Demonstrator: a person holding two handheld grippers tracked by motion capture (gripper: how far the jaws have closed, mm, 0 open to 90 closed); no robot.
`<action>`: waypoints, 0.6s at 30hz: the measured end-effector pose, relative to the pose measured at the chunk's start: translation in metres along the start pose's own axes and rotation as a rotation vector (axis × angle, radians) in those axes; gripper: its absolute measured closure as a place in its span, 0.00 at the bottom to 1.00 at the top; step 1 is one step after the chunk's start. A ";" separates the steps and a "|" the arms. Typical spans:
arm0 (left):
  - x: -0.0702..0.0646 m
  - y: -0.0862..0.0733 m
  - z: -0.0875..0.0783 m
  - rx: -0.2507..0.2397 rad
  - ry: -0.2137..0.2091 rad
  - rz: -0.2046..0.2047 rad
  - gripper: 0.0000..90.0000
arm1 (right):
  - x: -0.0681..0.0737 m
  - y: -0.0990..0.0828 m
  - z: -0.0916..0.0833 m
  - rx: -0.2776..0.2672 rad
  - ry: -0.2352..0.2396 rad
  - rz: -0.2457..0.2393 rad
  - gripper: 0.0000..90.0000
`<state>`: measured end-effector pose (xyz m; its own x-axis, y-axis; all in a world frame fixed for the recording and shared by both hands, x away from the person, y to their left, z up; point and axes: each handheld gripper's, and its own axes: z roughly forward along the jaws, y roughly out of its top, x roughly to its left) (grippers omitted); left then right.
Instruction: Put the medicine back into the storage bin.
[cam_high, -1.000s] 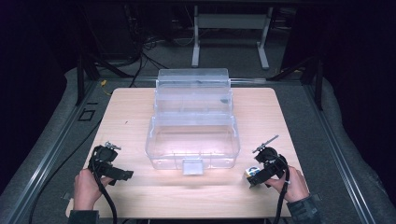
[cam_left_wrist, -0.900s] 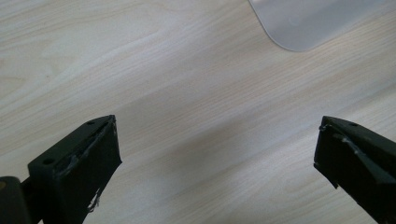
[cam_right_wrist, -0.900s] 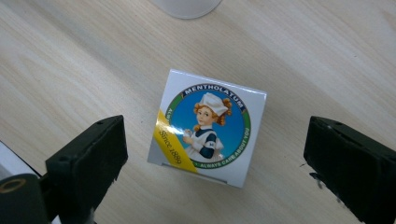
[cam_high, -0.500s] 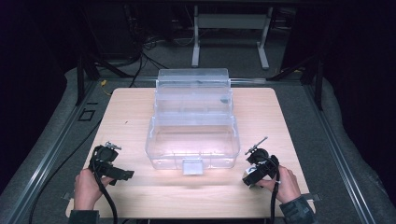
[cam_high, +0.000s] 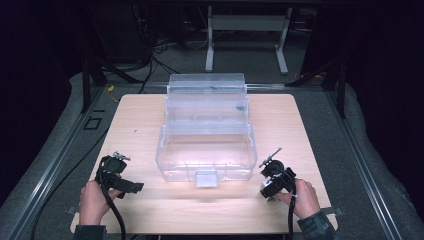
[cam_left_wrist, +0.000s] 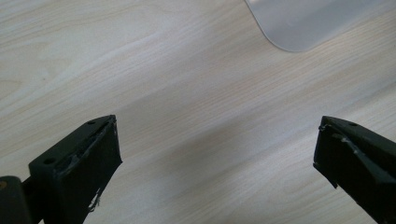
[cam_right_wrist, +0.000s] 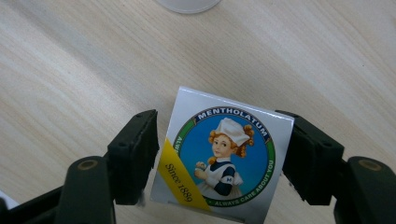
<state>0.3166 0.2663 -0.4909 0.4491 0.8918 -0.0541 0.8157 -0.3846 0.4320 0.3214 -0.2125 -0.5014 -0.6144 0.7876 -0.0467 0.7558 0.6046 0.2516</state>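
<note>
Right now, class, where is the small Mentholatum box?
In the right gripper view the Mentholatum box lies on the wooden table, between the jaws of the right hand-held gripper, near the table's front right, just right of the clear plastic container.

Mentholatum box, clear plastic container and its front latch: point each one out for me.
Mentholatum box (cam_right_wrist: 222, 161): right gripper view, on the round printed label of its top face.
Clear plastic container (cam_high: 206, 150): high view, on its transparent front section.
Front latch (cam_high: 206, 178): high view, on the small tab at the container's near edge.

My left gripper (cam_high: 116, 172) and right gripper (cam_high: 274, 177) are black, each trailing a black cable. Their blocky jaws carry round screw holes and scuffed, chipped edges. Dark sleeves cover my wrists.
</note>
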 end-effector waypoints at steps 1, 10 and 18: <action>0.000 0.000 0.000 -0.001 0.000 -0.001 0.01 | 0.000 0.000 0.000 0.003 -0.002 -0.003 0.38; 0.000 0.000 0.001 0.007 0.004 0.003 0.01 | 0.000 0.000 0.000 0.009 -0.003 -0.002 0.44; 0.000 0.000 0.001 0.005 0.005 0.006 0.01 | -0.001 -0.001 -0.001 0.001 0.003 -0.017 0.46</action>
<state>0.3169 0.2660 -0.4917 0.4523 0.8906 -0.0467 0.8148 -0.3914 0.4277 0.3214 -0.2137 -0.5006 -0.6280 0.7767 -0.0477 0.7453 0.6180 0.2502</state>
